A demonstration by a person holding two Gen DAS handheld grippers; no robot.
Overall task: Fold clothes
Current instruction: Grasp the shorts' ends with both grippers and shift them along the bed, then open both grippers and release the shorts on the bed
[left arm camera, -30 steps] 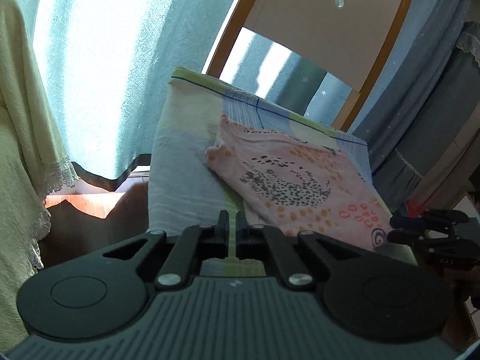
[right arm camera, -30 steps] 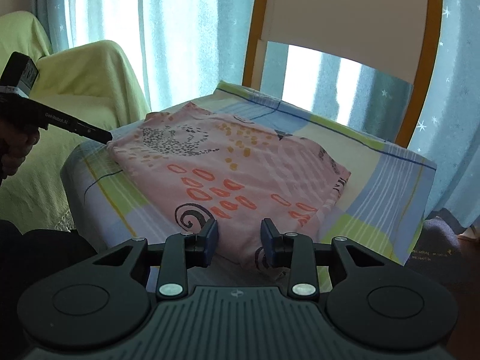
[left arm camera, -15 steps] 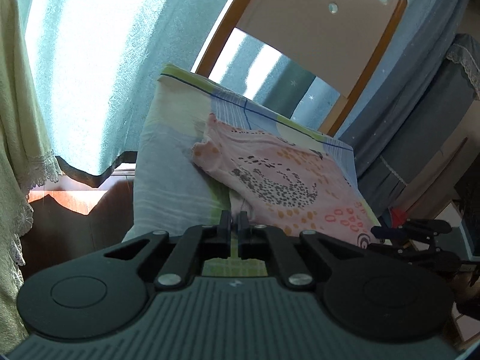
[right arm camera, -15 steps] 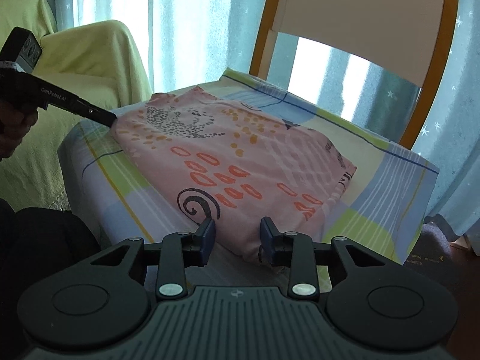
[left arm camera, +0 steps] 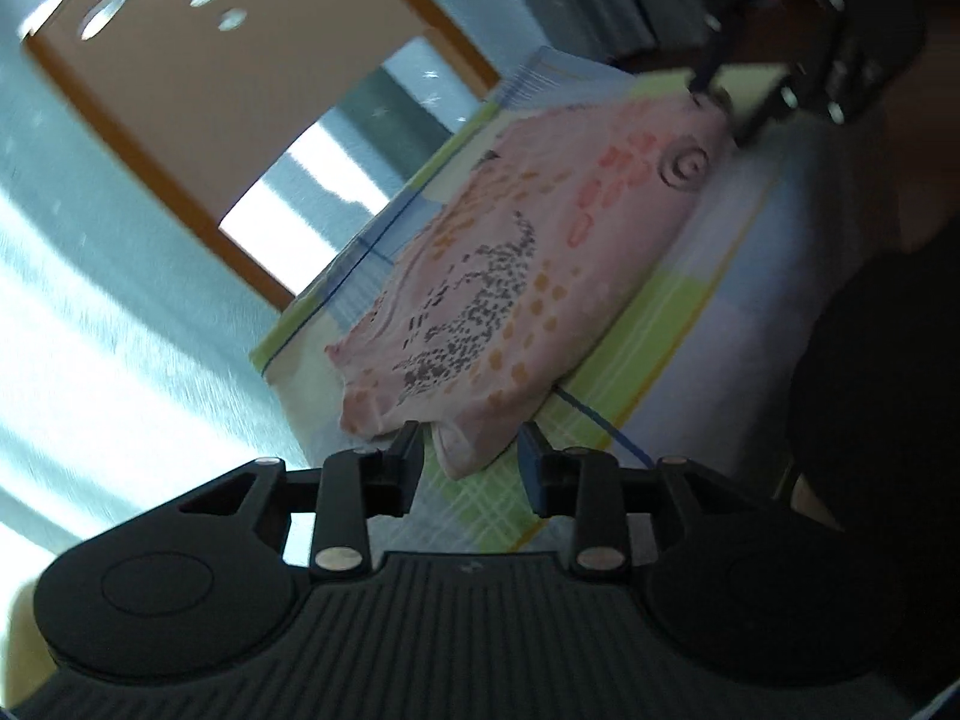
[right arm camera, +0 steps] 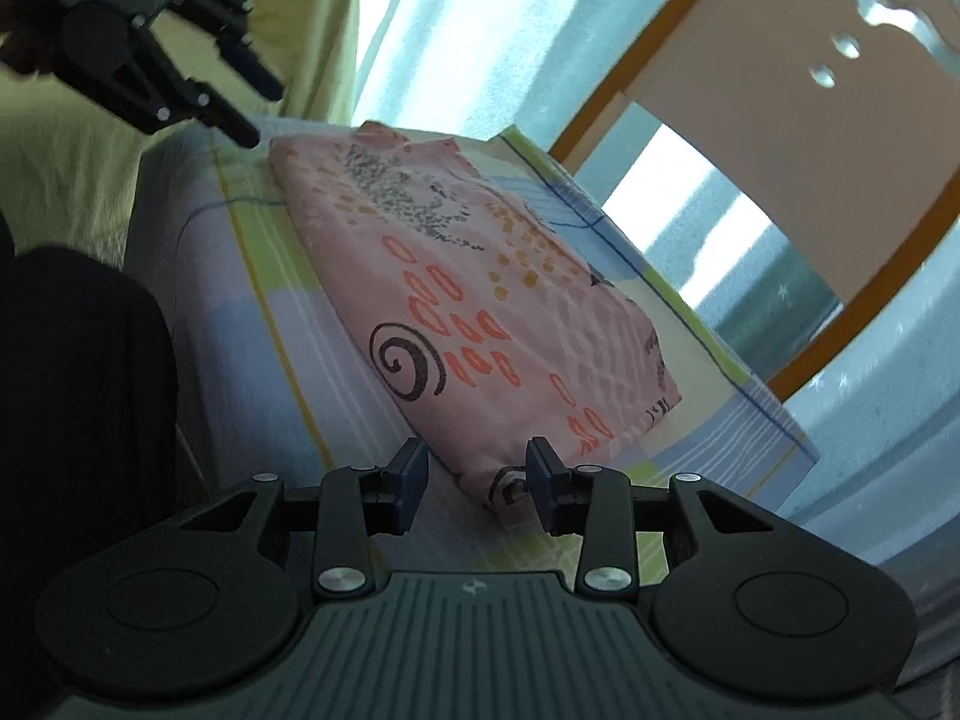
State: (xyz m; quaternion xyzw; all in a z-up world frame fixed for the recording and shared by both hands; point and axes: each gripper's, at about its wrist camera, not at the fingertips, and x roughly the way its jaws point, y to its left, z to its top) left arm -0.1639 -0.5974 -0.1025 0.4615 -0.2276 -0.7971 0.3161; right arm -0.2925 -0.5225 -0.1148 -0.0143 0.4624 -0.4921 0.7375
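Lying folded on the checked cushion (right arm camera: 258,324) of a chair (right arm camera: 798,138), the pink garment (right arm camera: 480,300) leaves bare cloth along the seat's near edge. The left gripper (left arm camera: 471,459), jaws just opened, brackets one corner untouched; the right gripper (right arm camera: 477,474) stands apart around another.

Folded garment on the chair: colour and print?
Garment: pale pink with orange ovals and dots, grey speckles and a black spiral. Clearest in the right wrist view.

A wooden chair (right arm camera: 798,138) stands before pale blue curtains (right arm camera: 456,36).
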